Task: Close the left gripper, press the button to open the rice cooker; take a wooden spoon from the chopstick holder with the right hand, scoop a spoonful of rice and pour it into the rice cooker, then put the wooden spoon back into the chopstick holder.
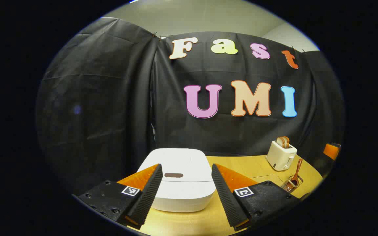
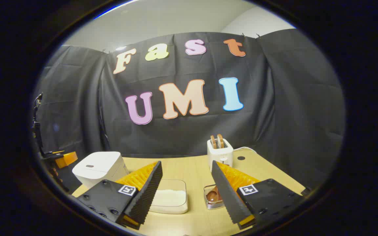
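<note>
The job is at its very first step. The left tongs (image 1: 186, 193) sit at the bottom of the left gripper view with their two fingers spread wide apart, holding nothing. The white rice cooker (image 1: 179, 182) lies just ahead of them, in the lower middle of that view, with its lid down. A small dark button (image 1: 173, 175) shows on the front of the lid, right between the two fingers.

Next, I think the left tongs need to squeeze together and then push down on that button so the lid pops up. They look lined up well, so it should only take a short push forward and down.

The right tongs (image 2: 186, 193) are spread open too, at the bottom of the right gripper view, and they hold nothing. Between their fingers I can see a clear tub of rice (image 2: 168, 197) and, to its right, the wire chopstick holder (image 2: 212, 197) with the wooden spoon (image 2: 212, 195) in it. In the left gripper view the spoon's handle sticks up at the lower right.

Everything stands on a light wooden counter (image 2: 189, 167). A white toaster (image 2: 220, 154) with bread in it stands farther back. Black cloth hangs behind the counter as a wall, and a pale room wall shows above it.
</note>
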`<state>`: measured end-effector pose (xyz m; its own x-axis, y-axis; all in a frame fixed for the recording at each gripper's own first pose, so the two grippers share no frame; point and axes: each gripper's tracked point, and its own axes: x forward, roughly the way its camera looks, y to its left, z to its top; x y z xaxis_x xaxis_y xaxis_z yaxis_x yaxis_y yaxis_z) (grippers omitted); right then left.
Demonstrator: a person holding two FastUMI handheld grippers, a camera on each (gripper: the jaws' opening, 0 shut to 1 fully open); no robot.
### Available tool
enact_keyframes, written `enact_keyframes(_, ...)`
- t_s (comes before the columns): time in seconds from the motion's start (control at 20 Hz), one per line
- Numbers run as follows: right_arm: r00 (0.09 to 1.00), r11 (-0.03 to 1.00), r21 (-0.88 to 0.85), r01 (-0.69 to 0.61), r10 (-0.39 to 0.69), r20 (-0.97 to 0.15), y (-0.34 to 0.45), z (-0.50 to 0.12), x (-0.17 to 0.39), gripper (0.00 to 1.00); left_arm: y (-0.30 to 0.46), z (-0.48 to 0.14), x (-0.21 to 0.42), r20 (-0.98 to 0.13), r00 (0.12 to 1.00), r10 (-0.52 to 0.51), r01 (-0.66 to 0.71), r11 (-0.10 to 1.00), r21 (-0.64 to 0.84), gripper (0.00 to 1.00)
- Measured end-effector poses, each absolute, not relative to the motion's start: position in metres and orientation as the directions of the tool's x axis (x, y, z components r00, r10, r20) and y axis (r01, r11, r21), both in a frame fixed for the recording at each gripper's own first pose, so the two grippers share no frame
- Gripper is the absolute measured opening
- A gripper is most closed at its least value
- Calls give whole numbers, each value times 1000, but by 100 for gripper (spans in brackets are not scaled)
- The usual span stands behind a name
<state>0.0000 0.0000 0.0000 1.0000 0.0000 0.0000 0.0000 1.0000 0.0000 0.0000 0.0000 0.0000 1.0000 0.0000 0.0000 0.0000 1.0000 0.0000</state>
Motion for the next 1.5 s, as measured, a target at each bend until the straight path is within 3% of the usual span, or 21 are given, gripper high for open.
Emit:
enact_keyframes(0.2, 1000, 1000, -6, 2, -2, -3, -1, -2, 0, 94, -4, -1, 0, -3, 1000, -8, 8, 1000, -2, 89)
enact_keyframes(1.5, 1000, 1000, 6, 16, -16, -3, -8, -9, 4, 95, -3, -7, 4, -21, 1000, -17, 17, 1000, -1, 87)
